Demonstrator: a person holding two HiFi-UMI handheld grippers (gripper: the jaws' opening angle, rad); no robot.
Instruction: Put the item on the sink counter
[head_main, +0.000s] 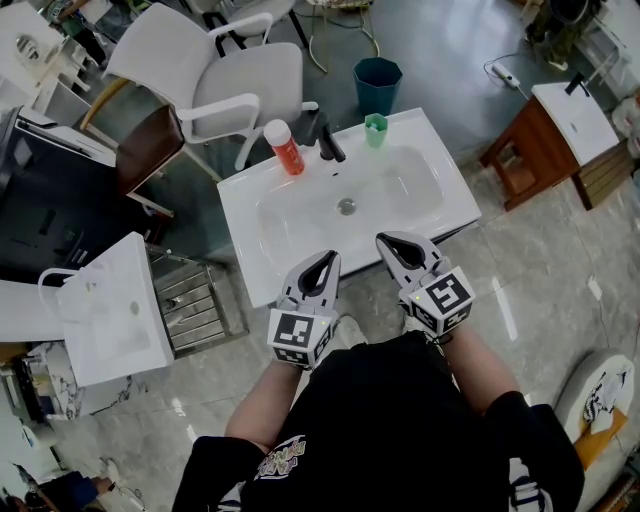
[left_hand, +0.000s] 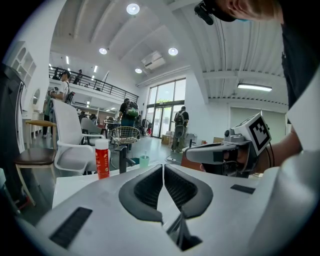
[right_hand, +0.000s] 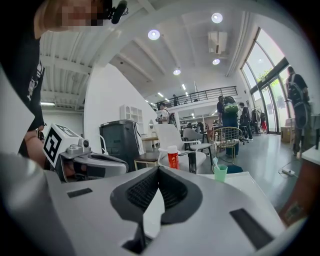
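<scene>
Held side by side over the near edge of the white table (head_main: 243, 210): left tongs (head_main: 323, 261) and right tongs (head_main: 389, 241), tips toward the basin (head_main: 400, 185). Both pressed together, pad against pad, with nothing between. Not touching each other, and not touching any thing on the table. At the far rim, just left of the black faucet (head_main: 330, 143), a red bottle (head_main: 284, 146) with a white cap, upright, on the table. Right of the faucet, at the same rim, a green cup (head_main: 375, 129), upright too, with something thin inside, too small to name. Bottle and cup well apart from both tongs, with the whole basin between. Behind the table, a white chair (head_main: 230, 70) on the bottle side, and a dark bin (head_main: 377, 84) on the floor just behind the cup. To the left, a second white sink (head_main: 110, 310) on its own stand. Far behind, in the left gripper view, several people (left_hand: 179, 127), standing.
</scene>
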